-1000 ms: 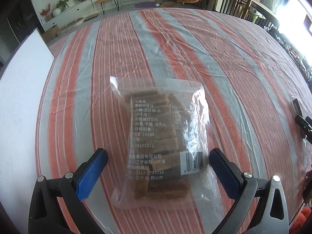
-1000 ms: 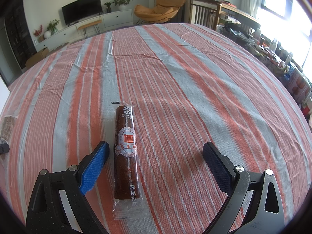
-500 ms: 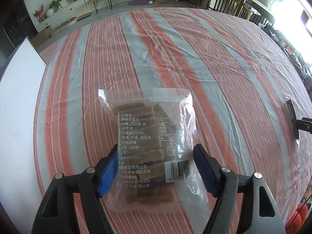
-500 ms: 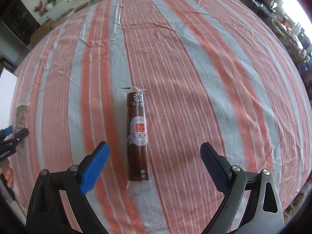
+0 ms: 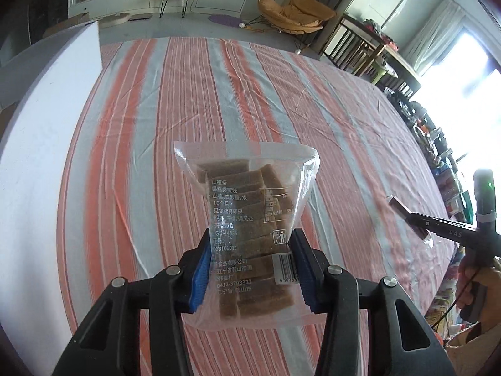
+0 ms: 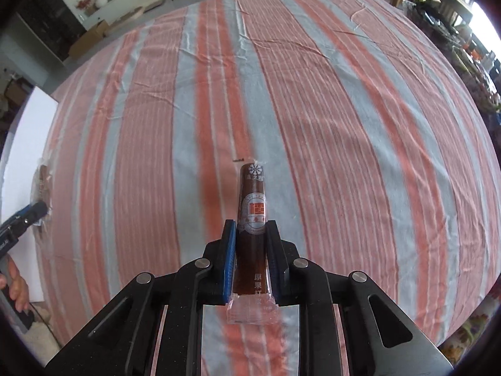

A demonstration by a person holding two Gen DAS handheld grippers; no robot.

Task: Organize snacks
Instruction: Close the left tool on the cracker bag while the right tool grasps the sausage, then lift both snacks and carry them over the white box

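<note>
- Left gripper (image 5: 250, 264): jaws have just been closing and now clamp the clear snack bag (image 5: 247, 219) by its lower half. The bag's upper part projects forward beyond the fingertips, clear of the striped cloth (image 5: 141, 125).
- Right gripper (image 6: 250, 250): jaws clenched on the brown snack stick (image 6: 253, 219). The stick runs forward between the blue pads (image 6: 229, 257); its sealed end trails behind them.

Clear snack bag (image 5: 247, 219) printed "山楂条", "10个月", "GB 14884", barcode, brown snack roll (image 6: 253, 219) printed "原果", right hand-held gripper (image 5: 444, 227) marked "DAS"
</note>
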